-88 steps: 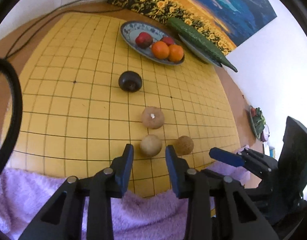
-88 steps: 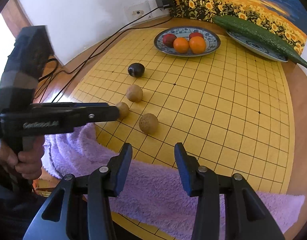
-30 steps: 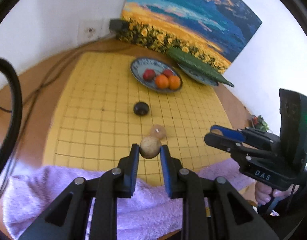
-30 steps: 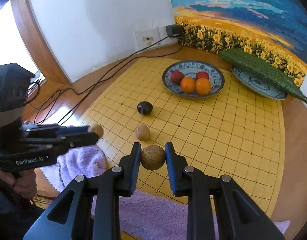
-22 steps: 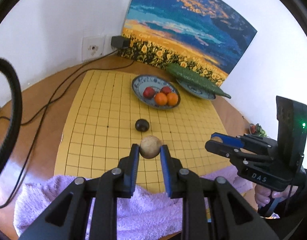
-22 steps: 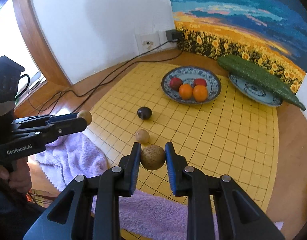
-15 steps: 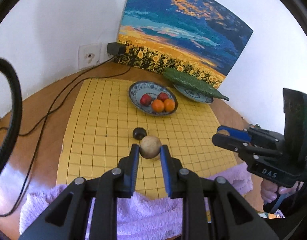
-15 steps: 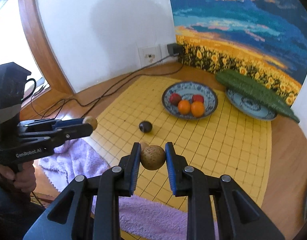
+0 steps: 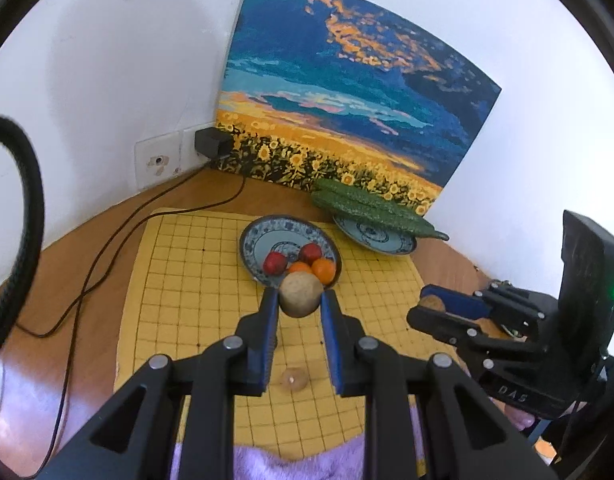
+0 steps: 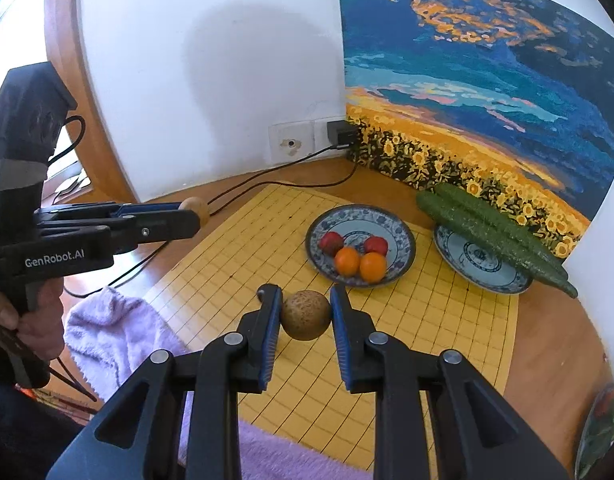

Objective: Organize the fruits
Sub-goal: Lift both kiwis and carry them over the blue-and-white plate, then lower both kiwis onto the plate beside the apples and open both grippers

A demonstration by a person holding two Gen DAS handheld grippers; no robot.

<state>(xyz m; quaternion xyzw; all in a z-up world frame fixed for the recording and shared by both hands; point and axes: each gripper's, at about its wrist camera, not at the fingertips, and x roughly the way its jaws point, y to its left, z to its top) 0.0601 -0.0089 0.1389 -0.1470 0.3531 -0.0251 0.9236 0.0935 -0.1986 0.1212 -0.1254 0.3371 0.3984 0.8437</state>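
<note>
Yellow grid board (image 9: 179, 288), two gripped fruits (image 9: 300, 294)

A dull, rough tan skin is shown by the round fruit (image 9: 299, 295) clamped in the left gripper (image 9: 297, 306), whose arms are matt black plastic fitted with silvery metal rivets. A finely pitted brown rind is seen on the fruit (image 10: 305, 315) in the right gripper (image 10: 304, 312). The counter (image 10: 547, 344) appears as polished wood, the grid mat (image 10: 447, 320) as smooth and matt, the towel (image 10: 119, 332) as fluffy lilac terry cloth. The plate (image 10: 403, 240) is glazed, glossy ceramic.
</note>
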